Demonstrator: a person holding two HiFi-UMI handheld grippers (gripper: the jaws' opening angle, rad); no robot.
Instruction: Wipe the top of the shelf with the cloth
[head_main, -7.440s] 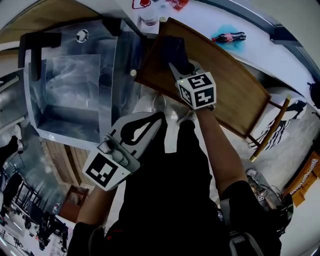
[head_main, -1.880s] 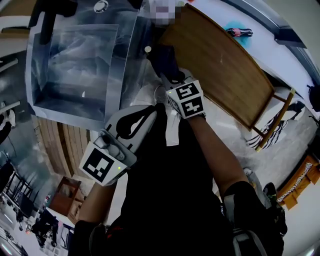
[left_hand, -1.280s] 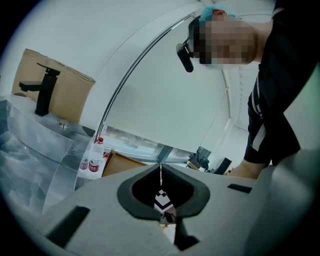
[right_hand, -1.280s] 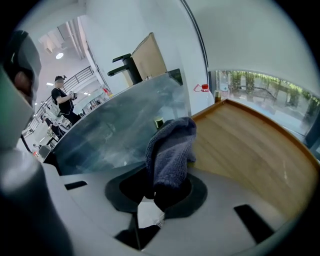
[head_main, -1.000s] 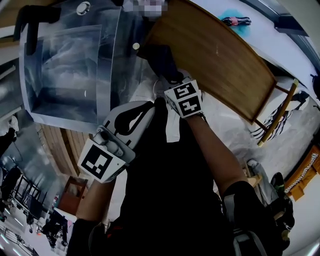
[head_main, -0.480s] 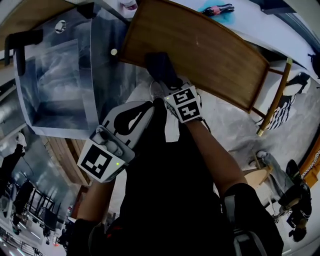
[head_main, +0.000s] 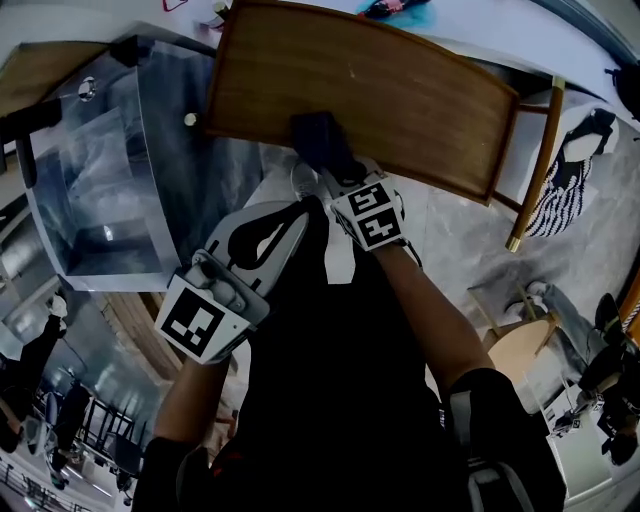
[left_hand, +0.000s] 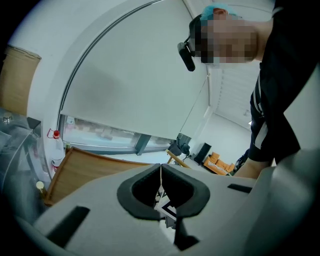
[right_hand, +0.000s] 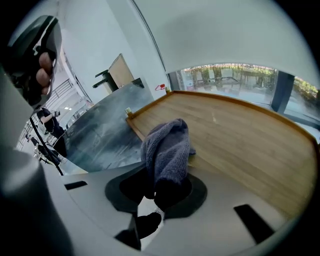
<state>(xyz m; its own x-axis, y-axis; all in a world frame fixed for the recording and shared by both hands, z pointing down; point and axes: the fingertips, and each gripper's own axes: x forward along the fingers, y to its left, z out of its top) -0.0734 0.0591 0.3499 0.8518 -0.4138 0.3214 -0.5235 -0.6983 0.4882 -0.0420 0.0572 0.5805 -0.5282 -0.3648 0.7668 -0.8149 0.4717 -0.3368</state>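
Closest to me, my left gripper (left_hand: 160, 171) hangs at my waist, short of the shelf, its jaws pressed together with nothing between them; it has no part in the work at this moment. Just ahead, my right gripper (right_hand: 164, 192) reaches forward with its jaws pinched on a bunched fold of the dark blue cloth (right_hand: 167, 147). The cloth rises out of the jaws and flops over onto the shelf (right_hand: 245, 140), and its free end appears to touch the wood just inside the near edge, toward the left half of the top. From the head view the cloth (head_main: 320, 140) sits as a dark lump at that same near edge, with the bare wooden shelf (head_main: 400, 90) stretching away beyond it and a clear bin (head_main: 90, 190) standing beside the shelf's left end.

The cloth looks soft, light and limp, a knitted or towelling weave that should fold and drag, not slide cleanly, so I judge it will bunch under the jaws unless pressed flat. The hold on a thick gathered fold seems right: it leaves a loose flap to trail on the wood, and the bulk in the jaws should not slip. Most of the top lies ahead of the cloth, so I judge the wiping is far from finished
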